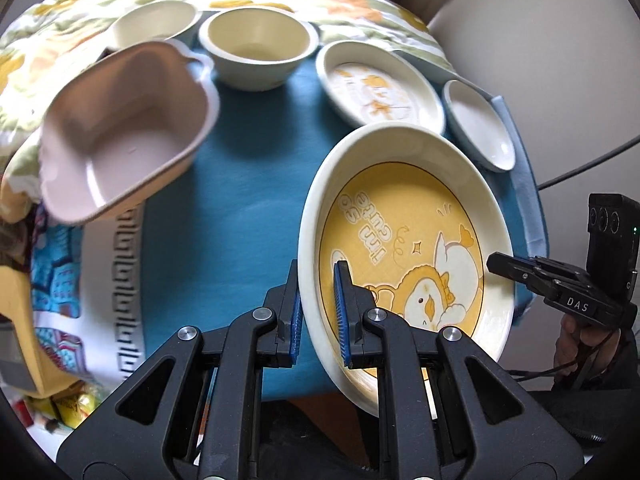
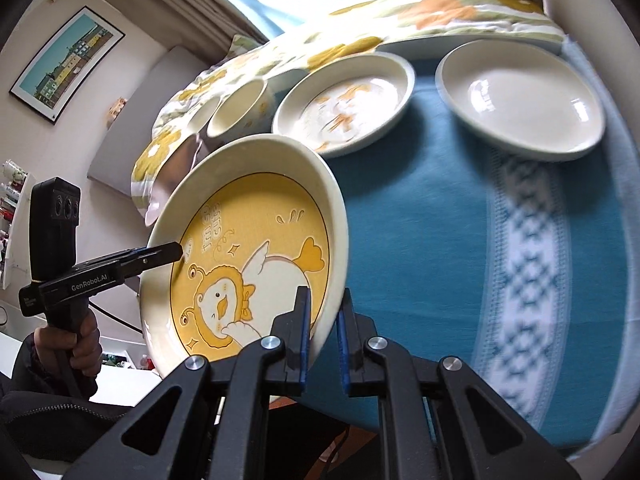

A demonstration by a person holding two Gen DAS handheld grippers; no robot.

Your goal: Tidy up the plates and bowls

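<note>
A cream plate with a yellow duck picture [image 1: 404, 240] hangs tilted above the blue tablecloth [image 1: 240, 200], held at two opposite rims. My left gripper [image 1: 317, 270] is shut on its left rim, one blue pad inside and one outside. In that same view my right gripper [image 1: 496, 263] pinches the far right rim. The right wrist view shows the same plate [image 2: 248, 248], with my right gripper [image 2: 324, 296] shut on its right rim and my left gripper [image 2: 176, 251] clamped on the left rim, a hand on its handle.
At the back of the cloth sit a pink square bowl [image 1: 128, 128], two cream bowls [image 1: 258, 44] [image 1: 156, 20], a small duck-print plate [image 1: 376, 88] [image 2: 344, 100] and a plain white plate [image 1: 480, 124] [image 2: 520, 96]. A floral quilt [image 1: 60, 64] lies behind them.
</note>
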